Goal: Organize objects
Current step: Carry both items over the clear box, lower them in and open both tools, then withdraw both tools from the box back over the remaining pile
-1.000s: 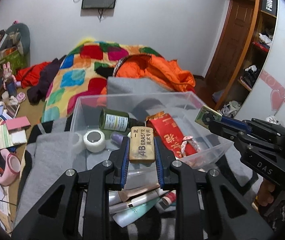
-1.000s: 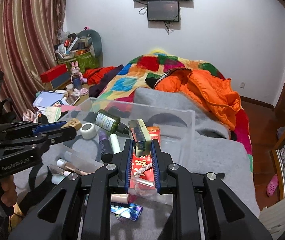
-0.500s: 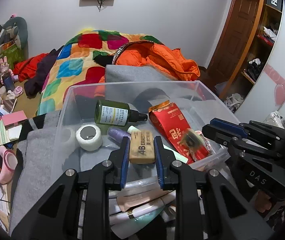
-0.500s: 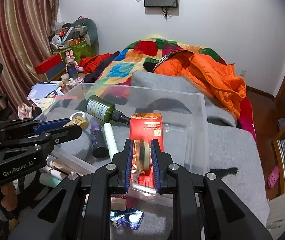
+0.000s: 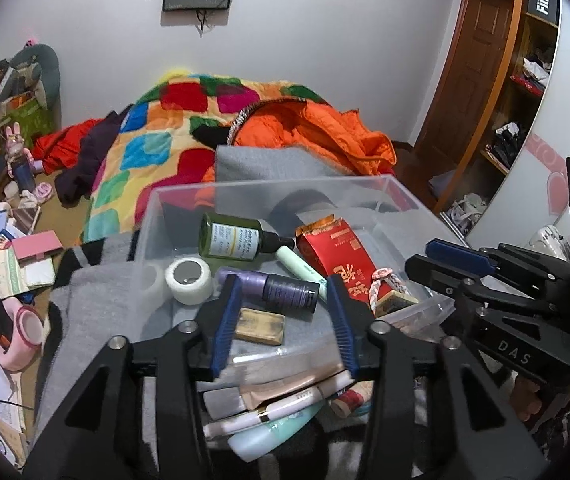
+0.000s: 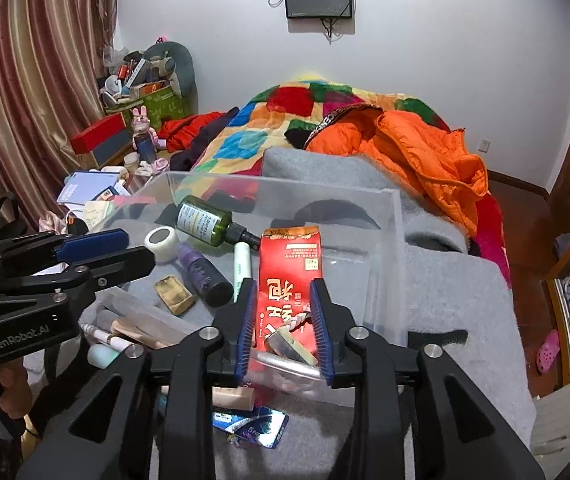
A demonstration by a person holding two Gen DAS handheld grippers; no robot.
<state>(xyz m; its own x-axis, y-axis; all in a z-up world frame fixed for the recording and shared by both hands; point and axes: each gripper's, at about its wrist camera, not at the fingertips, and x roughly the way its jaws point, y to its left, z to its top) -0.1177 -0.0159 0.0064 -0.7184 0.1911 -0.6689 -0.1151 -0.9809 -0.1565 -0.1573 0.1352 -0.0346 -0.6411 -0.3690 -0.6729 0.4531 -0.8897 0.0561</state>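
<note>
A clear plastic bin [image 5: 269,190] sits on a grey blanket. My left gripper [image 5: 285,320] is open above a tan eraser [image 5: 260,325] lying on the bin floor. My right gripper [image 6: 283,320] is open over a small green-and-cream block [image 6: 290,345] with a braided cord, lying on a red packet [image 6: 285,276]. The bin also holds a green bottle [image 5: 237,237], a white tape roll [image 5: 189,280], a purple bottle [image 5: 281,286] and a pale green tube [image 5: 299,266]. The eraser also shows in the right wrist view [image 6: 175,294].
Cosmetic tubes [image 5: 277,408] lie piled in front of the bin. A blue foil packet [image 6: 251,426] lies on the blanket [image 6: 457,300]. A patchwork quilt [image 5: 157,148] and an orange jacket [image 5: 317,136] lie behind. Clutter covers the floor at the left [image 5: 9,264].
Both grippers have opened. The eraser dropped from the left one onto the bin floor, and the small block dropped from the right one onto the red packet.
</note>
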